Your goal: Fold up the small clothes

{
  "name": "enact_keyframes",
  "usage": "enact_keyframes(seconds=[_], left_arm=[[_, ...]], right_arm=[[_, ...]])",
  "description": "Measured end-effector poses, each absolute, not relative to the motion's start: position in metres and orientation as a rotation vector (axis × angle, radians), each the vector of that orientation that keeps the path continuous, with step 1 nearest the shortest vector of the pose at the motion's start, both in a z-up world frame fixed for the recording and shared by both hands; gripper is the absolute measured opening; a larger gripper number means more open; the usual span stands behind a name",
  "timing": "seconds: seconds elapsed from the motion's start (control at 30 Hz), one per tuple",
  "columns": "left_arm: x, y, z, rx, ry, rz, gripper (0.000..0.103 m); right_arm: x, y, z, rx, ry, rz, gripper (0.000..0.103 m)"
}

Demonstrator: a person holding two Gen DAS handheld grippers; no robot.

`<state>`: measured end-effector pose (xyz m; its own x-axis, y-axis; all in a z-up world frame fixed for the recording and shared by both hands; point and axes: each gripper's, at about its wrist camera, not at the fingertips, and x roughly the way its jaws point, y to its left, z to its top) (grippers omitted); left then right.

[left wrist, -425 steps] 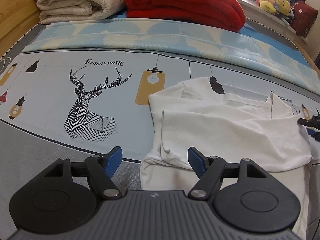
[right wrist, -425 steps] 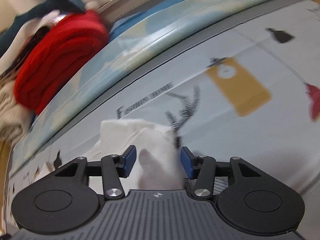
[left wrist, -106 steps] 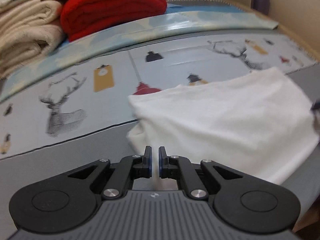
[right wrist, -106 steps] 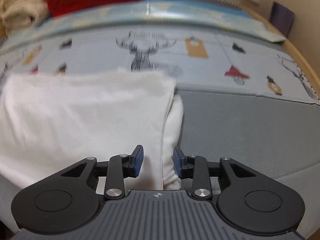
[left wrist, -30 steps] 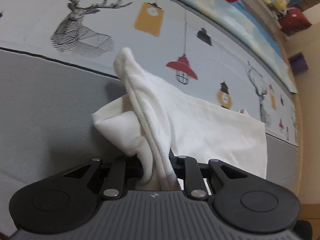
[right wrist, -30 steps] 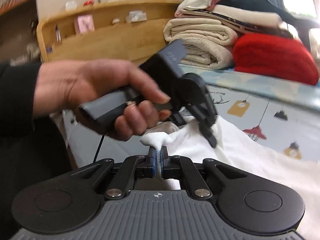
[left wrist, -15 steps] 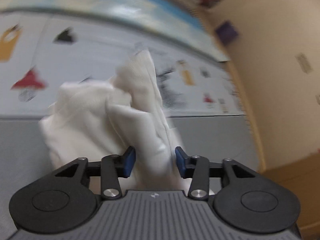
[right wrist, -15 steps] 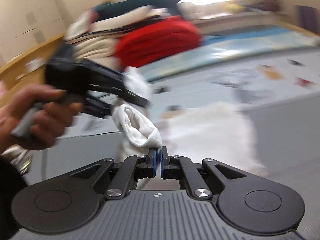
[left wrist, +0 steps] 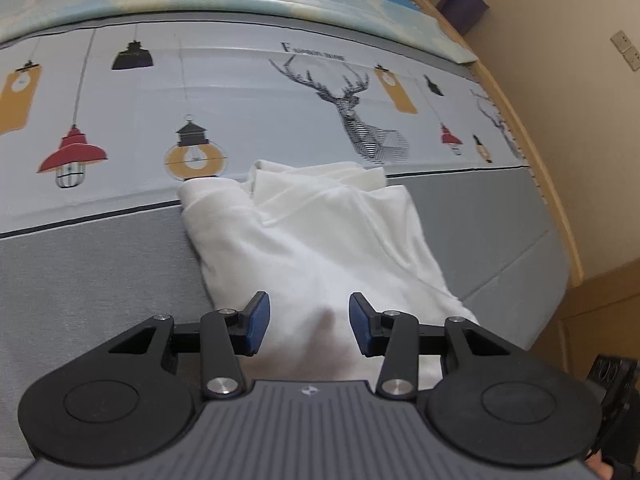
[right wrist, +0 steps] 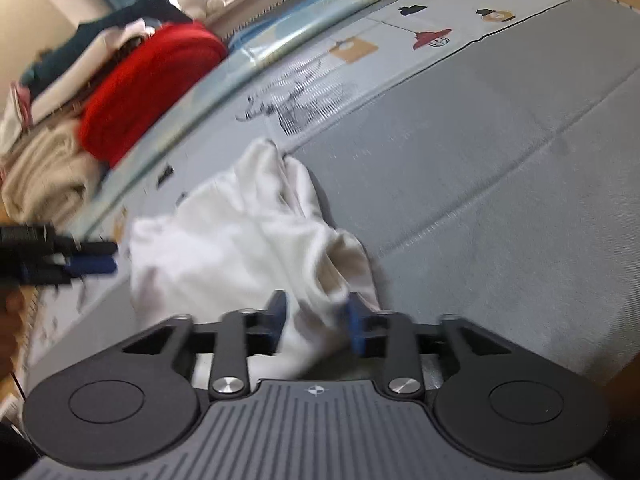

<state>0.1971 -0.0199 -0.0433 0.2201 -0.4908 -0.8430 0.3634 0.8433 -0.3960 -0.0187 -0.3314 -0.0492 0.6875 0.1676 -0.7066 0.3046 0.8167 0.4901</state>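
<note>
Your left gripper (left wrist: 306, 330) hangs over the near end of the white shirt (left wrist: 320, 240), jaws about half apart and closing slightly, pads clear of the cloth below. Your right gripper (right wrist: 316, 326) has its jaws opening, a bunched fold of the shirt (right wrist: 248, 240) between them, the pads no longer pinching it. The shirt lies rumpled on the grey sheet (left wrist: 100, 280), its far edge reaching the lamp-and-deer print band (left wrist: 240, 92).
</note>
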Motion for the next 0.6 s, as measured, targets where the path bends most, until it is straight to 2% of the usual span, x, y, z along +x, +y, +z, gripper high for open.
enact_keyframes(seconds=[0.03, 0.07, 0.1, 0.13, 0.23, 0.3, 0.37, 0.43, 0.57, 0.6], left_arm=[[0.199, -0.022, -0.044, -0.121, 1.212, -0.583, 0.047], [0.199, -0.021, -0.044, -0.127, 1.212, -0.575, 0.047], [0.199, -0.019, -0.043, -0.134, 1.215, -0.569, 0.047], [0.199, -0.018, -0.042, -0.137, 1.215, -0.565, 0.047], [0.203, -0.016, -0.041, -0.132, 1.207, -0.562, 0.047], [0.206, -0.013, -0.04, -0.13, 1.207, -0.546, 0.047], [0.209, -0.008, -0.04, -0.146, 1.204, -0.521, 0.047], [0.213, -0.002, -0.041, -0.171, 1.205, -0.498, 0.047], [0.221, 0.012, -0.044, -0.26, 1.211, -0.459, 0.047], [0.223, 0.014, -0.045, -0.28, 1.216, -0.448, 0.047]], right_arm=[[-0.014, -0.334, -0.051, 0.637, 0.835, -0.079, 0.04], [-0.011, -0.337, -0.053, 0.639, 0.847, -0.084, 0.031], [-0.01, -0.338, -0.054, 0.635, 0.834, -0.103, 0.008], [-0.01, -0.338, -0.05, 0.61, 0.805, -0.142, 0.008], [-0.011, -0.333, -0.028, 0.517, 0.731, -0.227, 0.008], [0.002, -0.326, -0.025, 0.459, 0.825, -0.243, 0.01], [0.012, -0.325, -0.019, 0.373, 0.898, -0.316, 0.017], [0.017, -0.335, -0.003, 0.355, 0.848, -0.397, 0.027], [0.058, -0.352, 0.026, 0.433, 0.765, -0.271, 0.031], [0.074, -0.353, 0.028, 0.453, 0.781, -0.194, 0.038]])
